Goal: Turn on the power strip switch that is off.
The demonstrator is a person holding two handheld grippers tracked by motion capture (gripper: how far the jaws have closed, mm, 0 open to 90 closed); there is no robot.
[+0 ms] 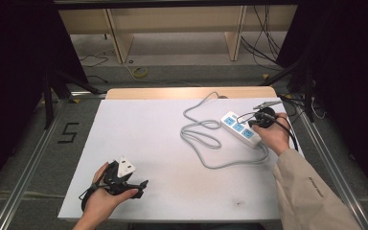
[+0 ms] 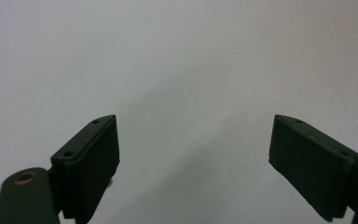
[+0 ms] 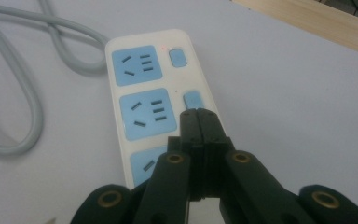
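Two grippers are out: the left gripper (image 1: pixel 141 184) rests low on the white table (image 1: pixel 139 139), jaws wide, empty. Further right, past the looped cord (image 1: pixel 201 132), the right gripper (image 3: pixel 199 116), pinched closed on nothing, nears the power strip (image 3: pixel 144 84)'s middle switch (image 3: pixel 192 99); an off-centre poke could shove the strip.

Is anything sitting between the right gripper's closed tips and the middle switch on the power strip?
Nothing visible does. The right gripper is shut, its tips just short of the middle switch on the power strip; the grey cord lies off to the side.
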